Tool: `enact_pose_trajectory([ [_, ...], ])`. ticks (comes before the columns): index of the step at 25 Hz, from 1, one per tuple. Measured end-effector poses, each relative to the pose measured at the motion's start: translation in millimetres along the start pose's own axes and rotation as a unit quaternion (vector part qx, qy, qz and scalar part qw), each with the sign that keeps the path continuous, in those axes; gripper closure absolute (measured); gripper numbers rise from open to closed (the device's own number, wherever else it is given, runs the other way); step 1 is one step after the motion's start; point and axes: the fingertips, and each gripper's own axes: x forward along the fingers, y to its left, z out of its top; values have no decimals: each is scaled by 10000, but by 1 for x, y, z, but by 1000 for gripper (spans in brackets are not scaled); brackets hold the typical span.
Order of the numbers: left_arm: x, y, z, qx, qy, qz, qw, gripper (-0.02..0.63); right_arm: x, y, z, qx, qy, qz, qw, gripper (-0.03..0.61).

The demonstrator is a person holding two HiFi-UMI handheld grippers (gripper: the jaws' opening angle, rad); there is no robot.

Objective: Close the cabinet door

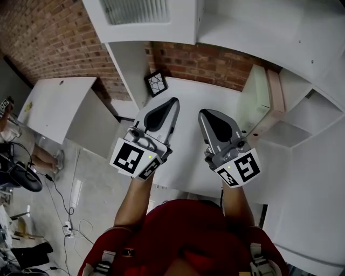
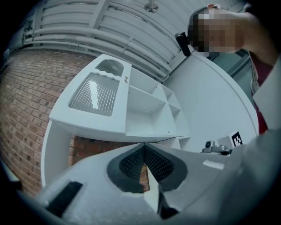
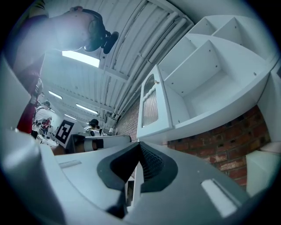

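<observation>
Both tools are empty with jaws pressed together. The left tool (image 1: pixel 173 101) and right tool (image 1: pixel 202 113) are held side by side, pointing at the cabinet. The white panel judged to be the open cabinet door (image 1: pixel 261 99) stands edge-on, just ahead-right of the right tool, which is nearer. Whether the glass-panelled upper door (image 1: pixel 135 11) is shut cannot be told.

head view: steep down | L+R gripper views: along jaws, tilted up | all 3 share cabinet (image 2: pixel 147 110) (image 3: pixel 197 83)
</observation>
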Motion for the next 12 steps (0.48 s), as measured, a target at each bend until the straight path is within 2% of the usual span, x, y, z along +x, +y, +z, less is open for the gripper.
enact_pose_trajectory([
  [12, -44, -13, 2, -160, -107, 79, 9998, 612, -7, 35, -8, 40, 22, 39, 10000, 566],
])
